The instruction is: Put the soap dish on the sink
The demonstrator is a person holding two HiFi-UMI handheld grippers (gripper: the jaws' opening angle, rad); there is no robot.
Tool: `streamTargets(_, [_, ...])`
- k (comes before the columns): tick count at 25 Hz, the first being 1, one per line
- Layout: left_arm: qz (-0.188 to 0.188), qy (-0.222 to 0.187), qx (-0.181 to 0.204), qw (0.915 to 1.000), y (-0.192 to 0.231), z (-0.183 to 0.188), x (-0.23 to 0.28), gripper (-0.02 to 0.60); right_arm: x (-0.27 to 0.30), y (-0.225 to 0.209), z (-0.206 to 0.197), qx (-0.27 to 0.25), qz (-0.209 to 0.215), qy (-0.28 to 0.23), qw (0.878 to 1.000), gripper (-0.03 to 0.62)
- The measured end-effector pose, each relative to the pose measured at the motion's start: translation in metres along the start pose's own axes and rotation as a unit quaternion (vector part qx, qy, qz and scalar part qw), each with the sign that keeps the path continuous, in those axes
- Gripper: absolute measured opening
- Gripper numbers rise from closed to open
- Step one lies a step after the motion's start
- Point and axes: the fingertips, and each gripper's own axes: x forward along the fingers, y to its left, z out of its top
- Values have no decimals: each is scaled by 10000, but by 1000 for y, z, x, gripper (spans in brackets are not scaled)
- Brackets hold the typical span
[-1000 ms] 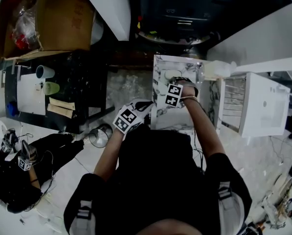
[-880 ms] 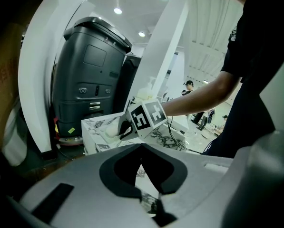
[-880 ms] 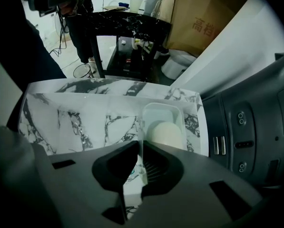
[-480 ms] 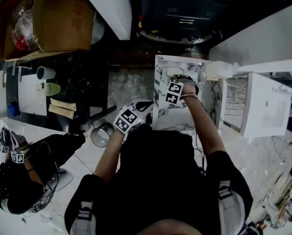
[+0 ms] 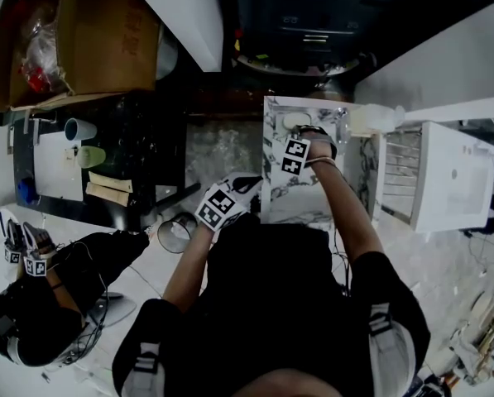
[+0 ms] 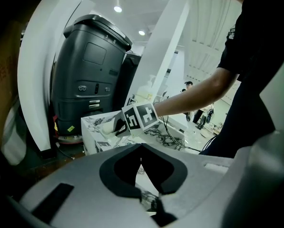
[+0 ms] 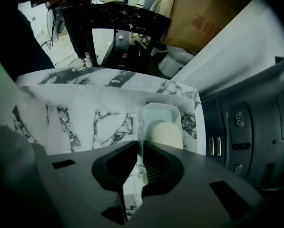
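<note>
1. Left gripper: clenched, tips touching, nothing between them. It is held just beside the 8 o'clock corner of the sink.
2. Right gripper: pointed steeply down and clamped on the left wall of the soap dish. The thin translucent wall is pinched between the pads.
3. Soap dish: pale, rectangular, with rounded corners, and it holds a cream soap bar. It is at the 12 o'clock end of the sink top. Whether its base touches the surface cannot be told.
4. Sink: a white block with dark marble veining.
5. White rack: at 3 o'clock, just beside the sink.
6. Black table: at 9 o'clock, bearing a white cup and a green cup.
7. Dark grey machine: at 12 o'clock, beyond the sink.
8. Cardboard box: at 10 o'clock, farthest.
</note>
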Motion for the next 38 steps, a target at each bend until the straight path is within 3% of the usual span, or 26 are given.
streamTargets(19, [-65, 10, 117, 9999, -5, 1, 0, 0, -4, -9, -4, 38, -587, 77, 9982, 46])
streamTargets(24, [-72, -3, 148, 9999, -7, 0, -2, 0, -3, -7, -4, 92, -496, 61, 9987, 46])
streamTargets(32, [-2, -33, 38, 10000, -11, -8, -8, 0, -8, -1, 2, 227, 0, -158, 9996, 77])
streamTargets(35, [-19, -35, 31, 10000, -14, -8, -7, 0, -9, 2, 8, 529, 201, -368, 9977, 86])
streamTargets(38, [-42, -41, 55, 10000, -15, -6, -6, 0, -14, -7, 13, 716, 133, -513, 9960, 106])
